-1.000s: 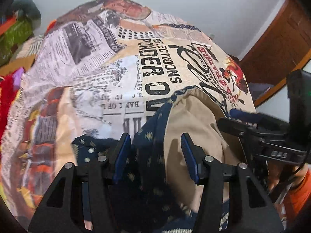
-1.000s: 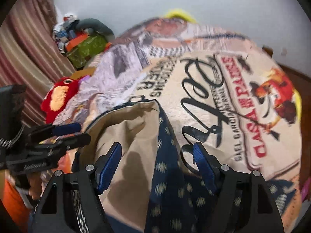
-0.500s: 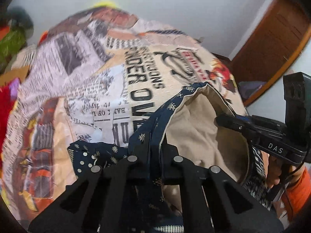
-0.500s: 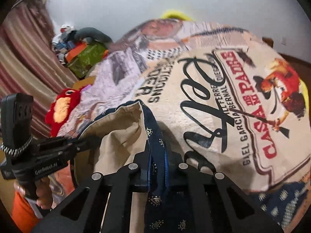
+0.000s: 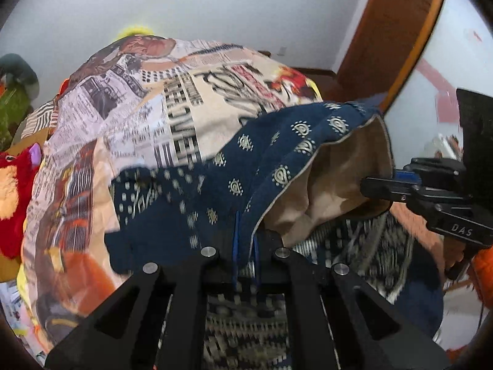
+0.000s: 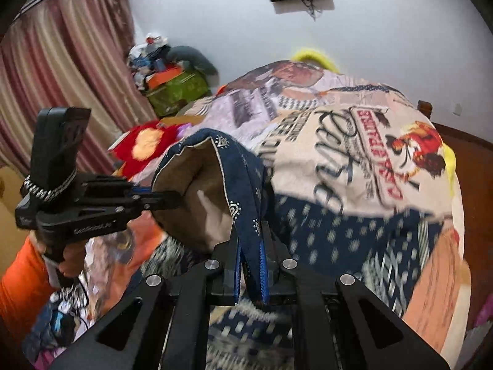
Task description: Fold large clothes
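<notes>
Navy cloth garment (image 5: 215, 185) with pale motifs and a tan lining, pinched by its hem in the clamped left gripper (image 5: 245, 254), held up off the printed bedspread (image 5: 148, 117) just ahead. Probably raised so the fabric hangs free for a fold. To the right, right gripper (image 5: 379, 185) biting the same hem, tan lining ballooning between.

From the right wrist: right gripper (image 6: 250, 273) closed on the navy hem, garment (image 6: 323, 240) trailing ahead and to the right over the bedspread (image 6: 354, 141). Left gripper (image 6: 163, 199) at left, gripping the rim's far side.

Against a second ago: jaws then wide apart astride the hem, now shut on it; hem lifted, opening stretched wider.
</notes>
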`<state>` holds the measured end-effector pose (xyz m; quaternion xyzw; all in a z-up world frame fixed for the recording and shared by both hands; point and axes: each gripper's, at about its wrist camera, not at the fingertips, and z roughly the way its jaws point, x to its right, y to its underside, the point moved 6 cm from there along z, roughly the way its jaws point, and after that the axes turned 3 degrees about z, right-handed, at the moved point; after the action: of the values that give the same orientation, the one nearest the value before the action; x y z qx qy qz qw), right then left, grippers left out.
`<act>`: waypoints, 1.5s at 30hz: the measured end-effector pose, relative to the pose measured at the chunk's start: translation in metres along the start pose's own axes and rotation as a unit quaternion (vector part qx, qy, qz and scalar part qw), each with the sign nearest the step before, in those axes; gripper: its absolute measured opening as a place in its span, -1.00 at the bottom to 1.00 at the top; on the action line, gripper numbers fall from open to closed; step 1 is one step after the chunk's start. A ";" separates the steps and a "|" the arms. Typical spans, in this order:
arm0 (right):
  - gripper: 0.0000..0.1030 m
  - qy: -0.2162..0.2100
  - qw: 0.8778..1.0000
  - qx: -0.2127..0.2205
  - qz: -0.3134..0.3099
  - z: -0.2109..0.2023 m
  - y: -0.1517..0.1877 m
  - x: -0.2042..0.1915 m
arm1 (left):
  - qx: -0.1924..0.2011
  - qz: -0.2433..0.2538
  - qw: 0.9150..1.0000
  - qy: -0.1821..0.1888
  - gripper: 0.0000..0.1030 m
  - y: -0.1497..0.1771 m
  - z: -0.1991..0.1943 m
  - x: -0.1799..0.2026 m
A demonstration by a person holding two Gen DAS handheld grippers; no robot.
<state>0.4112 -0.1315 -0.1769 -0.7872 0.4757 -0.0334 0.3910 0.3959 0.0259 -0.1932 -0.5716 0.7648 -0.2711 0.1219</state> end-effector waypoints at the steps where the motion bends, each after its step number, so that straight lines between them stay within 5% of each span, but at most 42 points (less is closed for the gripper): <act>1: -0.86 0.000 1.000 -0.004 -0.005 -0.003 0.011 -0.006 | -0.004 0.005 1.000 -0.002 -0.88 0.009 -0.001 0.004; 9: -0.85 0.012 0.999 -0.050 -0.016 -0.012 0.090 -0.028 | -0.051 0.040 0.998 -0.023 -0.83 0.088 0.001 0.026; 14: -0.84 0.046 0.995 -0.083 -0.005 -0.009 0.124 -0.022 | -0.071 0.013 0.997 0.001 -0.79 0.123 0.000 0.026; 20: -0.84 0.067 0.994 -0.088 0.012 -0.019 0.138 -0.014 | -0.070 -0.013 0.997 -0.013 -0.79 0.149 -0.013 0.011; 26: -0.79 0.072 0.994 -0.085 0.008 -0.031 0.138 -0.017 | -0.041 -0.027 0.998 -0.045 -0.79 0.135 -0.033 -0.008; 31: 0.24 0.040 0.996 -0.076 0.007 -0.047 0.139 -0.026 | 0.003 -0.027 0.998 -0.048 -0.30 0.103 -0.049 -0.006; 38: 0.25 0.039 0.999 -0.038 0.001 -0.066 0.113 -0.029 | 0.045 -0.028 0.998 -0.025 0.15 0.052 -0.046 0.015; 45: 0.26 0.047 0.998 -0.037 0.001 -0.034 0.079 -0.026 | -0.014 -0.009 1.000 -0.010 0.20 0.049 0.010 0.037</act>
<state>0.3257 -0.1501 -0.1959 -0.7984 0.4951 -0.0520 0.3386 0.3496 -0.0017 -0.2239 -0.5827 0.7619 -0.2564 0.1190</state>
